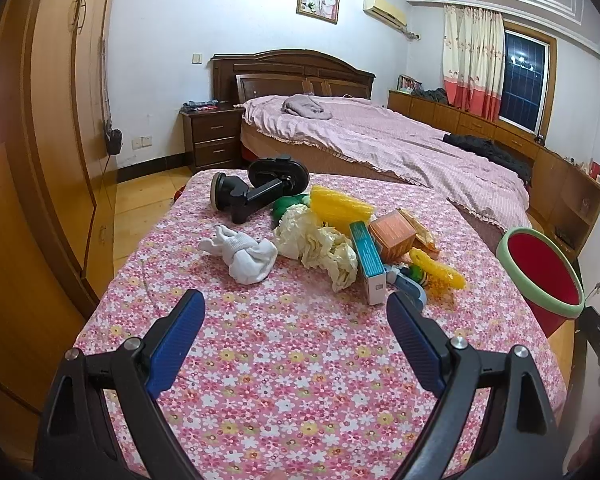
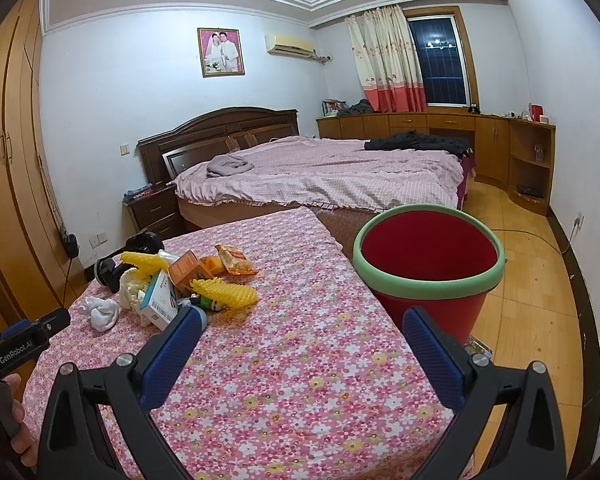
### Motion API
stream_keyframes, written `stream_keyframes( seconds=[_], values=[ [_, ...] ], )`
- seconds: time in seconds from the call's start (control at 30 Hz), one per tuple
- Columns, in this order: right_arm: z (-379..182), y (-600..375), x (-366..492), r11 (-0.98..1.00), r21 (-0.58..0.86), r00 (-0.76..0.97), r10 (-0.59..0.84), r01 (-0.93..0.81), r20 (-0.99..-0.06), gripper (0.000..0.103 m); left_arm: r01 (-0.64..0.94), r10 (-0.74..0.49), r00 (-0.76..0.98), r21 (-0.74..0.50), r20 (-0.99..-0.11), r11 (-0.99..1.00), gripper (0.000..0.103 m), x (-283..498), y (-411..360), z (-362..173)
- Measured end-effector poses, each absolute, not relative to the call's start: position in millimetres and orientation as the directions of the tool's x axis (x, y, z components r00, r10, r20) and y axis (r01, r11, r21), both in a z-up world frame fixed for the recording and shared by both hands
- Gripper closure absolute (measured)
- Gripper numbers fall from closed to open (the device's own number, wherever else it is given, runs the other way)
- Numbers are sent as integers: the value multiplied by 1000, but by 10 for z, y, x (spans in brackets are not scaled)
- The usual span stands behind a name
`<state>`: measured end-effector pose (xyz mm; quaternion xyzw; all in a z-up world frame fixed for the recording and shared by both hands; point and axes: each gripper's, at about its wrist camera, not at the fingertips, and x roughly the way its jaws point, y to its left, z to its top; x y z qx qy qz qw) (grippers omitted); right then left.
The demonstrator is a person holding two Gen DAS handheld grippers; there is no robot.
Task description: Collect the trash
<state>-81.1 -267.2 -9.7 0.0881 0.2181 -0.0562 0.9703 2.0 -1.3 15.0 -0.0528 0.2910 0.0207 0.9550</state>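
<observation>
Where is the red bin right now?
The red bin stands on the floor just off the floral table's right edge, beyond the right gripper.

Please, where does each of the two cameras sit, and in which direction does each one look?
Left wrist view: sits on the left gripper, looks along the flowered pink tablecloth at the trash pile; own open jaws show.
Right wrist view: sits on the right gripper, faces the table's right edge and the red bucket with green rim; own open jaws, left gripper and a hand show.
Shared: teal-and-white carton, white crumpled cloth, bucket.
</observation>
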Motion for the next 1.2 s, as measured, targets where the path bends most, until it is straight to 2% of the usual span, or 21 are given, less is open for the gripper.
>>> stream_keyframes(
  seconds=[1.2],
  values=[
    [-107, -2754, -722, 975, 168, 898, -60, 146, -437, 0, -101, 49, 824, -61, -565, 993, 11, 131, 120, 105]
  ],
)
